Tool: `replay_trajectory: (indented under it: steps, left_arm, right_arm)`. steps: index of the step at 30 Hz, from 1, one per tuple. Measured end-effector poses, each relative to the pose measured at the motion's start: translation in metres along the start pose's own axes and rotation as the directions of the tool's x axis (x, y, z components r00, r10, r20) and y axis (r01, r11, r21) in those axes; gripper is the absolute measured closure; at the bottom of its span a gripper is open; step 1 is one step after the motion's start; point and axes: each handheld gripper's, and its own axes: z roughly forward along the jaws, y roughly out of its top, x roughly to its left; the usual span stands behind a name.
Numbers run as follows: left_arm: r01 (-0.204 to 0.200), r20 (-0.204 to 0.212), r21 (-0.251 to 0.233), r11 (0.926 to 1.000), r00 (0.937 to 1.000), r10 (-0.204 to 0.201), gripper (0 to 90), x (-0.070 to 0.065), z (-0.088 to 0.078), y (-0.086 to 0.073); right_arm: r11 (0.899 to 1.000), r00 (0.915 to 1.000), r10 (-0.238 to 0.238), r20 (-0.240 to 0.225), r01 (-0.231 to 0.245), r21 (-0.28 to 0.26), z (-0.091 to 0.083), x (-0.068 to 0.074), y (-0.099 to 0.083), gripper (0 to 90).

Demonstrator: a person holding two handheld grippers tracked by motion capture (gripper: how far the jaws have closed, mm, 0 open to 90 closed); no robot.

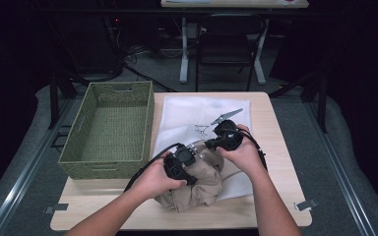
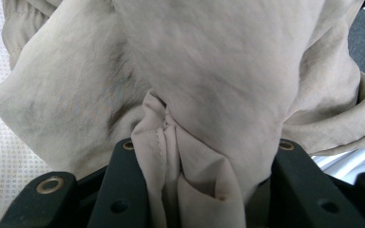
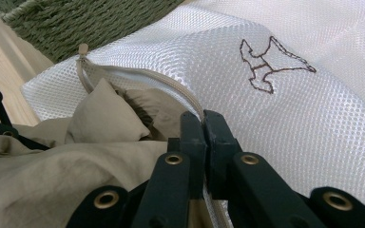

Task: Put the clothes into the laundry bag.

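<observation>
- The left gripper (image 2: 197,161) is clenching a thick fold of the beige garment (image 2: 218,71) between its jaws; the rest of the cloth is bunching up just ahead of them.
- The right gripper (image 3: 203,126) is pinching the zipper edge (image 3: 171,85) of the white mesh bag (image 3: 313,109), its jaws pressed together.
- The garment is lying partly inside the bag's opening, just left of the right gripper.
- The green woven basket (image 1: 109,129) is sitting on the table (image 1: 275,123), beyond and left of both grippers.

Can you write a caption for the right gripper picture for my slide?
Right gripper pinches the zipper edge of a white mesh bag over beige cloth.
</observation>
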Motion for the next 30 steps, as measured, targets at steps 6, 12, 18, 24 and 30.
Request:
replay_trajectory:
  steps: [6, 12, 18, 24, 30]
  left_arm:
    - [0.024, 0.003, -0.003, 0.9997, 0.9997, -0.024, 65.9, 0.007, 0.001, 0.003]
    - [0.058, 0.001, -0.011, 0.9982, 0.9983, -0.058, 65.9, 0.015, 0.006, 0.007]
    - [0.086, 0.003, -0.025, 0.9960, 0.9963, -0.086, 65.9, 0.022, 0.012, 0.012]
    - [0.117, -0.012, -0.039, 0.9924, 0.9930, -0.117, 65.8, 0.029, 0.017, 0.014]
    - [0.160, -0.029, -0.058, 0.9854, 0.9864, -0.162, 65.8, 0.035, 0.026, 0.015]
  right_arm:
    - [1.000, 1.0000, 0.000, 0.001, 0.000, -0.001, 0.000, 0.000, 0.000, 87.9]
    - [1.000, 1.0000, -0.002, 0.001, 0.002, -0.007, -0.002, 0.001, 0.000, 87.9]
    - [1.000, 1.0000, -0.001, -0.002, 0.001, -0.006, -0.001, 0.000, -0.001, 87.9]
    - [1.000, 1.0000, 0.000, -0.002, 0.000, -0.007, -0.002, 0.000, -0.001, 87.9]
    - [1.000, 1.0000, -0.003, -0.004, 0.003, -0.006, -0.001, 0.001, -0.001, 87.9]
